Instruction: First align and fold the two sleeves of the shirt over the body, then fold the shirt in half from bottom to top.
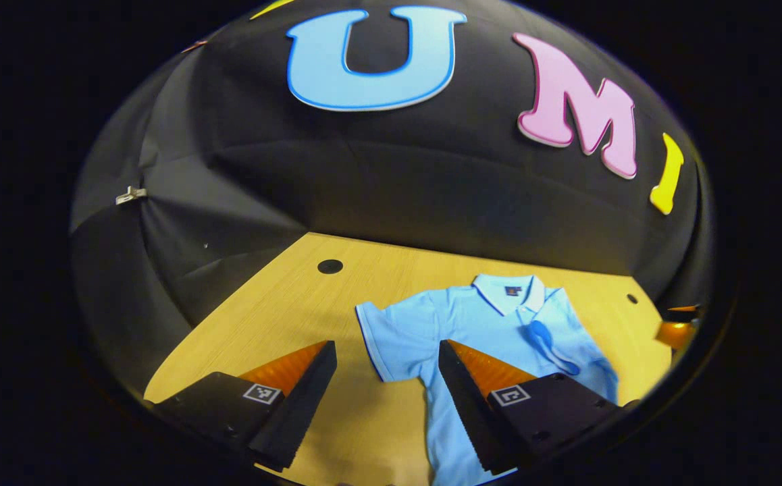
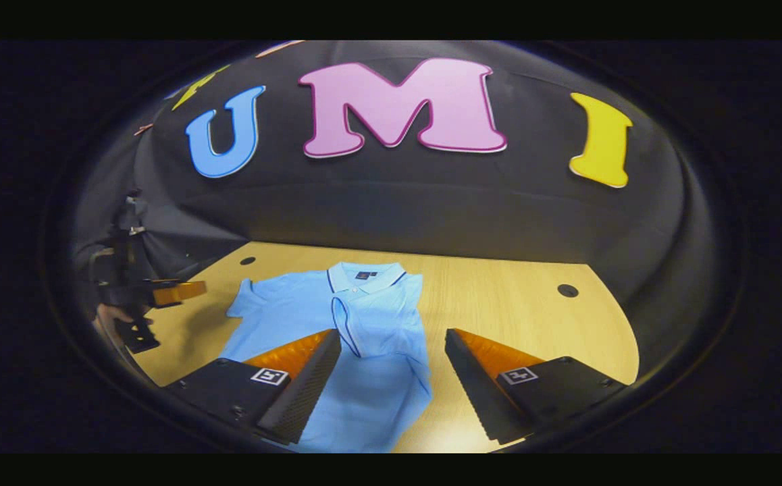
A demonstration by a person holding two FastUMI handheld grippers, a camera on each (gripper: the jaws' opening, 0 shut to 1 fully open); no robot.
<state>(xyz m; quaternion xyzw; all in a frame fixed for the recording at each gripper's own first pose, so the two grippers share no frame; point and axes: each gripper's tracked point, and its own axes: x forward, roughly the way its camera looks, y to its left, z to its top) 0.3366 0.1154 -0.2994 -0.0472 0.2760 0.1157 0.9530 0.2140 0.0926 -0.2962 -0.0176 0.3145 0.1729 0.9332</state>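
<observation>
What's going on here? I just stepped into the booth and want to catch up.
A person is folding a light blue short-sleeved polo shirt lying flat on a pale wooden table with a hand-held tool in each hand. One sleeve is already folded over the body; the other sleeve is spread out. The left tool and the right tool both hover open above the shirt, gripping nothing.

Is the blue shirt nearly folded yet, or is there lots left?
About a third done. One sleeve of the shirt already lies folded over the body. The other sleeve is flat out on the table. The left gripper hangs open near it, and the right gripper is open too. Left: that sleeve, then the bottom-to-top fold.
</observation>
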